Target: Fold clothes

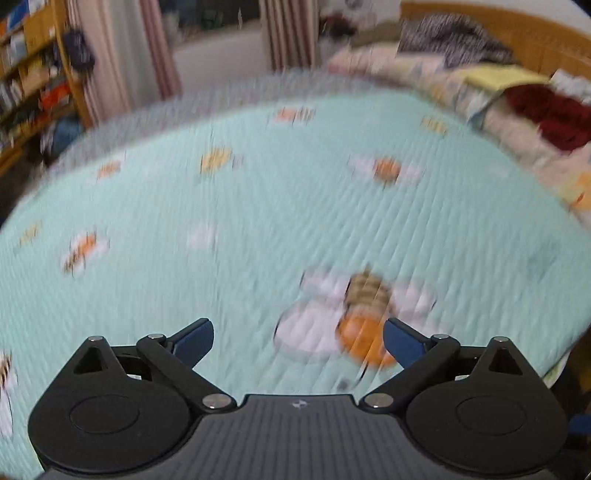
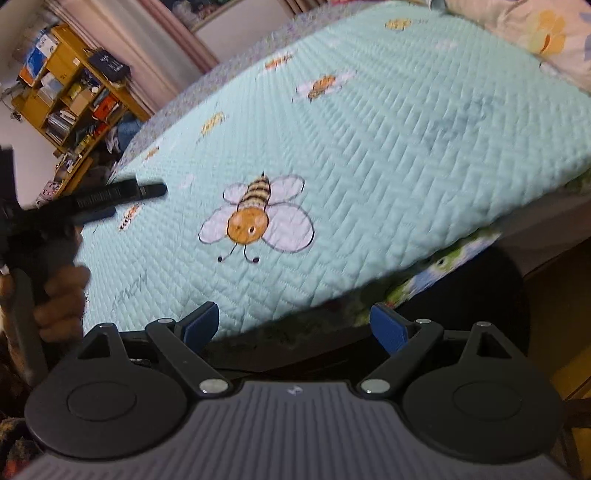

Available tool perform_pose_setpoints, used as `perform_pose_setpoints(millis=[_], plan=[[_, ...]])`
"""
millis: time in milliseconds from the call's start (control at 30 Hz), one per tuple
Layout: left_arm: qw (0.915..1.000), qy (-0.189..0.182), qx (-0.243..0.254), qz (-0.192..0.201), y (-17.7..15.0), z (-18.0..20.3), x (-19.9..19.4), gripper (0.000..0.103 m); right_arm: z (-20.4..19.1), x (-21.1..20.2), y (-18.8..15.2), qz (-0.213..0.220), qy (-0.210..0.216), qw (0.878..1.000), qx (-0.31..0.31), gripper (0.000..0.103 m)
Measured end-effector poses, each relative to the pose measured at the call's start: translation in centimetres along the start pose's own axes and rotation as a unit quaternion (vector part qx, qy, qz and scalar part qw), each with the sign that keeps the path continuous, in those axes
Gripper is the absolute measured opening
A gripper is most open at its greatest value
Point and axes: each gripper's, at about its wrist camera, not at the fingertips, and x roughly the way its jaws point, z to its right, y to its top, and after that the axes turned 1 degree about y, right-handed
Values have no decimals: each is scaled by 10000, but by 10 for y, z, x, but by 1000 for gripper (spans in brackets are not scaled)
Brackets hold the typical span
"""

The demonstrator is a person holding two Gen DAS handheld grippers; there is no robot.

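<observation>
Bed covered by a pale mint quilted bedspread (image 1: 258, 221) printed with orange-and-yellow cartoon bees; largest bee print (image 2: 255, 218) sits near the bed's front edge, sharp in the right wrist view, blurred in the left. Left wrist view is motion-smeared overall. Left tongs (image 1: 298, 338) spread wide over the bedspread, blue-padded tips apart, nothing between them. Right tongs (image 2: 293, 325) also spread wide, empty, hanging at the front edge of the bed, over the dark gap below the quilt edge. In the right wrist view the left tongs (image 2: 110, 201) show from the side as a black bar with a blue pad, over the bedspread's left part, held by a hand (image 2: 59, 299) gripping a black handle. Clothes: a heap of dark red fabric (image 1: 546, 114) and a grey-black patterned garment (image 1: 454, 37) lie at the far right of the bed against a wooden headboard (image 1: 517, 29), well apart from both tongs, on floral cream bedding (image 1: 517, 147). A green-and-white patterned sheet (image 2: 443, 266) peeks under the quilt edge. Room: cluttered wooden bookshelf (image 2: 66, 96) at left, pink-and-white striped curtains (image 1: 122, 48) behind.
</observation>
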Motion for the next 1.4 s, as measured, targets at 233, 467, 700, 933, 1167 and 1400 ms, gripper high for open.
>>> perform_pose_setpoints(millis=[233, 467, 700, 933, 1167, 1400], plan=[[9936, 126, -248, -1097, -22, -18, 44, 97, -8, 30, 1, -382, 205, 9990, 129, 89], [9862, 363, -596, -1499, -26, -39, 54, 95, -15, 43, 2, -589, 387, 9975, 69, 89], [9857, 57, -710, -1525, -22, -45, 48, 96, -6, 48, 2, -643, 431, 9963, 366, 89], [9855, -118, -854, -1460, -16, -48, 36, 96, -5, 43, 3, -560, 443, 9968, 365, 89], [9896, -67, -796, -1200, -8, -45, 19, 97, -1, 41, 4, -511, 513, 9962, 478, 89], [9909, -167, -792, -1077, -6, -47, 13, 98, -8, 46, 5, -583, 528, 9962, 370, 89]])
